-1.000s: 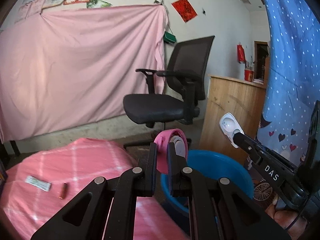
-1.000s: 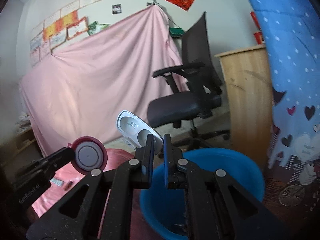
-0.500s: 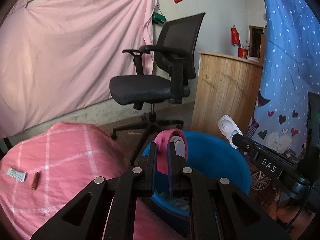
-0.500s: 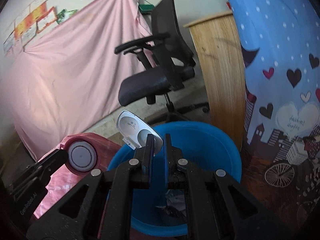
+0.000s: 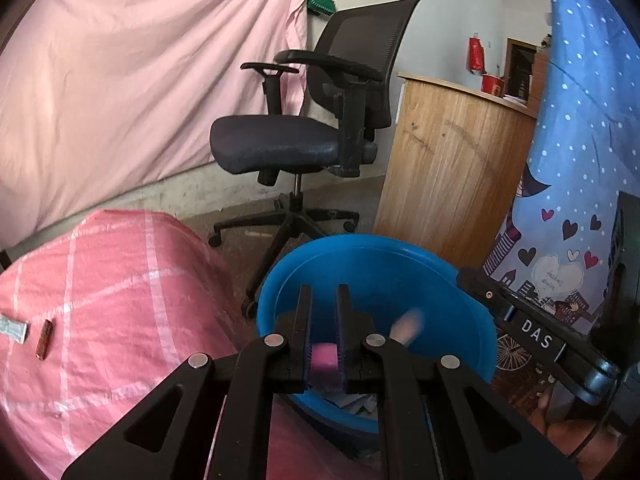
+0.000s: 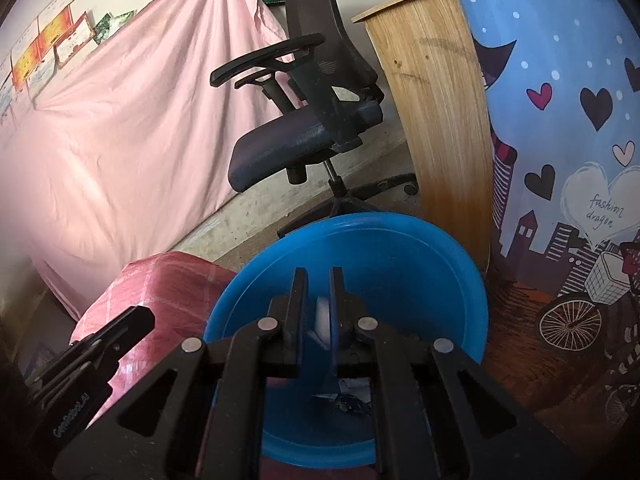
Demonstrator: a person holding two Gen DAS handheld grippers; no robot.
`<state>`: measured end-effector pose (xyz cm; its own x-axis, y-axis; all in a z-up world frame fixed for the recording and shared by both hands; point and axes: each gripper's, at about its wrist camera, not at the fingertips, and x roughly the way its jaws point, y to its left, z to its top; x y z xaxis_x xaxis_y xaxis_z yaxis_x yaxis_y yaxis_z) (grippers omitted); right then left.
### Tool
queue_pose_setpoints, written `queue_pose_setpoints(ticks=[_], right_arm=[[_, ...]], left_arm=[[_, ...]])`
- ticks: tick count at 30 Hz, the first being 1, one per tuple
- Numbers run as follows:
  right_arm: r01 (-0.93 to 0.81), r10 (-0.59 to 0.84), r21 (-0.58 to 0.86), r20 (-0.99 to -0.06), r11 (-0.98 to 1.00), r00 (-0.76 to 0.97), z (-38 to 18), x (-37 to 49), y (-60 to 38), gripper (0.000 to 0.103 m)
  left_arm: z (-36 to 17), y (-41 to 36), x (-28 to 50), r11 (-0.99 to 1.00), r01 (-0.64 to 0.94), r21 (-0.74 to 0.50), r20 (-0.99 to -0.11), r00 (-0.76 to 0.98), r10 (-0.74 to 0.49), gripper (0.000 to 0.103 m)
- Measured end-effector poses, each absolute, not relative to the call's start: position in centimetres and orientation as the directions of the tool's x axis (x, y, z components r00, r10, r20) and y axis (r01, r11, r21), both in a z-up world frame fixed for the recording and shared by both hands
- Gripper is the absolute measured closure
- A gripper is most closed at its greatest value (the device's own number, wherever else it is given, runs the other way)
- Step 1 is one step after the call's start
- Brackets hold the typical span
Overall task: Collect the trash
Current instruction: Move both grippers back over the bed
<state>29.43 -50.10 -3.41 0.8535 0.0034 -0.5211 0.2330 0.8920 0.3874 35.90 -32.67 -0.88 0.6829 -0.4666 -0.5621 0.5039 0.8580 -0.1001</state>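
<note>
Left tool (image 5: 322, 292): I hold it tipped down over the near side of the blue basin (image 5: 360, 240), its fingers a narrow gap apart and their tips bare.
Pink roll (image 5: 323, 355): a blurred pink patch low in that gap, near the base of the fingers; the pads do not look pressed on it.
Right tool (image 6: 318, 274): also tipped down over the basin, to the right of my left one. Its jaws have just been opening and now stand a narrow gap apart.
White case (image 6: 322, 316): a blurred pale streak in the gap of the right tool, loose from the pads, over the inside of the basin.
Basin floor: crumpled paper scraps (image 5: 360, 404) lie at the bottom.
Pink checked cloth (image 5: 120, 280): left of the basin and touching it; a small sachet (image 5: 12, 328) and a brown stick (image 5: 44, 338) lie just beside each other at its far left.
Beyond the basin: a black office chair (image 5: 280, 144), with a wooden cabinet (image 5: 452, 168) to its right.
</note>
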Motion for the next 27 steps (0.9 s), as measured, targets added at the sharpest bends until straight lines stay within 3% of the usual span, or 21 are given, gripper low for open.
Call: queue_pose_setpoints(ticks=[9,19,27], right_arm=[[0.217,0.004,0.378,-0.505,0.9,0.863,-3.0,29.7,-49.7,0.066],[0.141,0.018,0.349,-0.415,0.927,0.91,-0.5,29.3,-47.0,0.064],[0.041,0.051,0.309,-0.284,0.95,0.957,2.2,28.7,-42.8,0.044]], left_arm=[[-0.6,-31.9,36.0,0.87,0.48,-0.114,-0.555,0.696,-0.456,0.095],[1.7,-28.4,35.0,0.896,0.424,-0.131,-0.5,0.752,-0.429,0.095],[4.5,-22.2,33.4,0.943,0.306,-0.128,-0.379,0.864,-0.332,0.094]])
